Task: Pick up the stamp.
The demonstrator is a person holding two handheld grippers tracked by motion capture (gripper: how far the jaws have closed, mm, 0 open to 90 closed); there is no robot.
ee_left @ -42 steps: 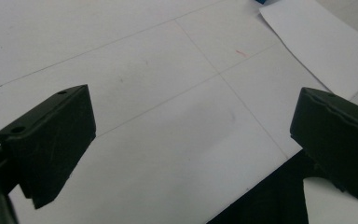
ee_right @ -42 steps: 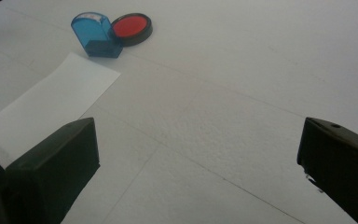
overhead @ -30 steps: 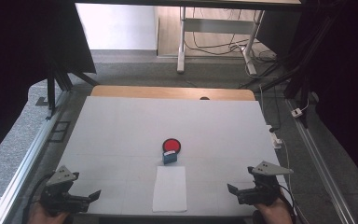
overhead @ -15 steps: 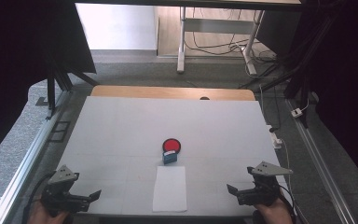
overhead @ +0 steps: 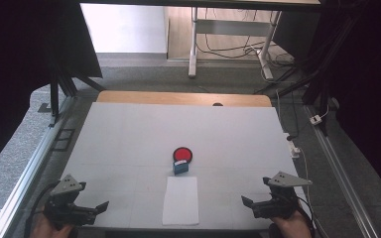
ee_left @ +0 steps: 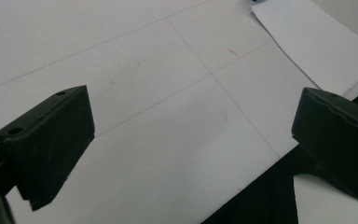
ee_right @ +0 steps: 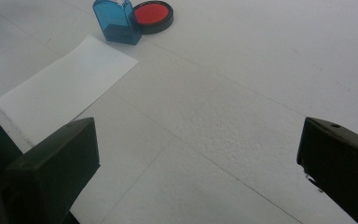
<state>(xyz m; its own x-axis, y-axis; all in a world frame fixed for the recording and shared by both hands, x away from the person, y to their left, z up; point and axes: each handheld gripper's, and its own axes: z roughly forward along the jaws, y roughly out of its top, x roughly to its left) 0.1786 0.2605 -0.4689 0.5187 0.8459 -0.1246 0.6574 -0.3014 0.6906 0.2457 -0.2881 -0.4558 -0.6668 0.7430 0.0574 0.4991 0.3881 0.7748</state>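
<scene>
Stamp [overhead: 180, 167] and ink pad [overhead: 182, 154] sit together near the middle of the tabletop [overhead: 129, 134], the small blue translucent block touching or just beside the round black-rimmed pad of red ink on the person's side of it. A plain white sheet of paper [overhead: 180, 200] lies flat just in front of the stamp, its long side running toward the person; this looks like a layout for inking the stamp and pressing it on the sheet with short moves. In the right gripper view the stamp [ee_right: 116, 21] shows a boxy, smooth plastic body with a darker base, the pad [ee_right: 153, 14] a shallow disc, and the paper [ee_right: 65, 88] a thin matte rectangle. The tabletop is covered in pale, faintly textured sheeting marked with thin grid lines. Both tools rest at the near edge, well apart from the things: the left hand-held gripper [overhead: 94, 210] and the right hand-held gripper [overhead: 250, 204] each have their black, wedge-shaped jaws spread wide and hold nothing, probably a ready stance on either side of the sheet.
</scene>
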